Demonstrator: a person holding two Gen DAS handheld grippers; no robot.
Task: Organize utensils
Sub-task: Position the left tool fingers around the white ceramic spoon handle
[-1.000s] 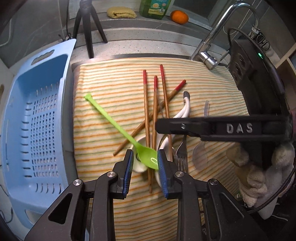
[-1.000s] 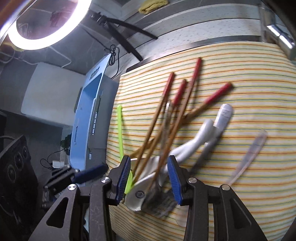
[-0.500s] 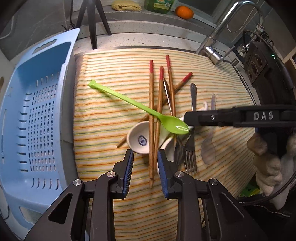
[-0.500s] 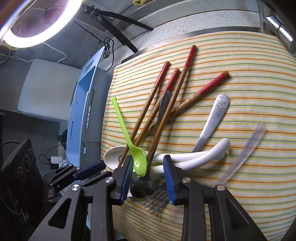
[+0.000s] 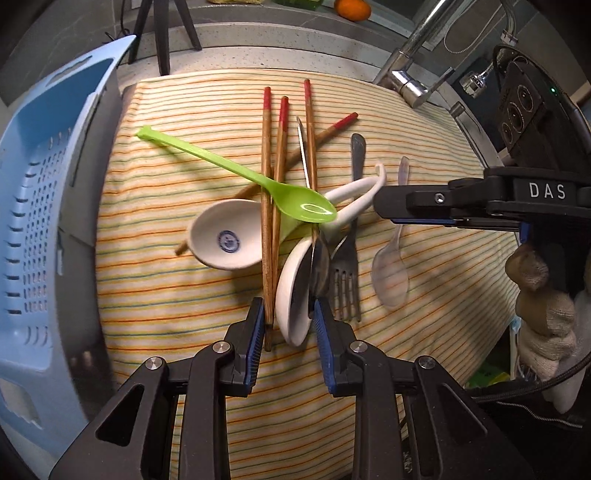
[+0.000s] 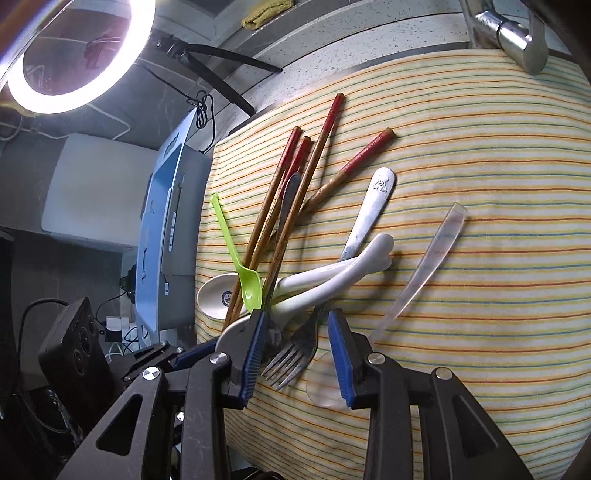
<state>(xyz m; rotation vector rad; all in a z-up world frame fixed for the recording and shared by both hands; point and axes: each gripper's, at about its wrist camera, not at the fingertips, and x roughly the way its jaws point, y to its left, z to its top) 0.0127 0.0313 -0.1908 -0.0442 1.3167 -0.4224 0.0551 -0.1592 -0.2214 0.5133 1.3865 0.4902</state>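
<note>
A pile of utensils lies on a striped cloth (image 5: 155,295): a green plastic spoon (image 5: 236,177) on top, several red-tipped chopsticks (image 5: 266,184), two white ceramic spoons (image 5: 225,240), a metal fork (image 5: 347,266), a metal spoon (image 5: 319,266) and a clear plastic spoon (image 5: 391,269). My left gripper (image 5: 290,328) is open and empty at the near end of the pile. My right gripper (image 6: 295,343) is open and empty over the fork (image 6: 295,354); the green spoon (image 6: 243,273) lies loose just ahead of its left finger.
A light blue perforated basket (image 5: 40,206) stands left of the cloth. A chrome faucet (image 5: 413,74) is at the back right, a tripod (image 5: 162,33) and an orange (image 5: 352,7) behind. A ring light (image 6: 74,55) glows in the right wrist view.
The green spoon has swung and slid right, now resting on top of the pile. My right gripper has drawn back to the right and opened wider. My left gripper has pulled back.
</note>
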